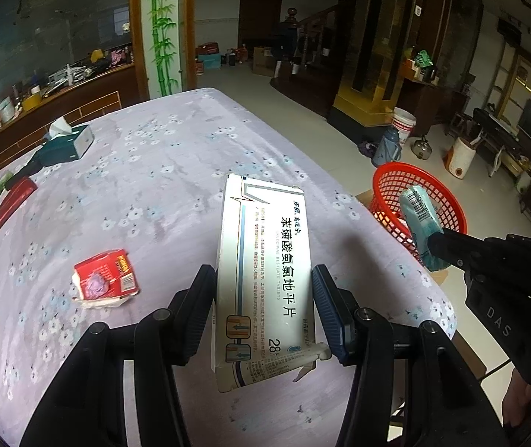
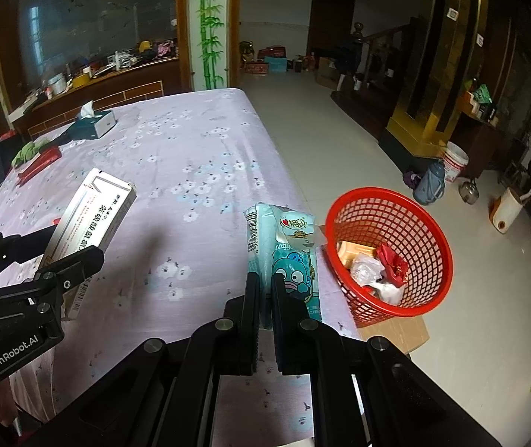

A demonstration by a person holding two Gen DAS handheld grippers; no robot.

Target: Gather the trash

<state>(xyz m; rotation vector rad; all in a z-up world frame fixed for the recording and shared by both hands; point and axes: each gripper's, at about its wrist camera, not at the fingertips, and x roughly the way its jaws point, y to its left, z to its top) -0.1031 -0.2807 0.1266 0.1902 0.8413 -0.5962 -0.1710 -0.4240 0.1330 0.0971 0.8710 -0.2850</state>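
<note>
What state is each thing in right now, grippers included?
Left gripper: shut on pill box.
Pill box: held above table.
Right gripper: shut on blue packet.
Blue packet: held beside basket.
Basket: partly filled.
Red carton: crushed, on table.
Tissue box: open.

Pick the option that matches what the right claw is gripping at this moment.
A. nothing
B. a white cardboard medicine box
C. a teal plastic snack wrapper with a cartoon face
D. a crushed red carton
C: the right claw is shut on the teal plastic snack wrapper with a cartoon face, held near the red mesh plastic basket; the left claw holds the white cardboard medicine box.
</note>
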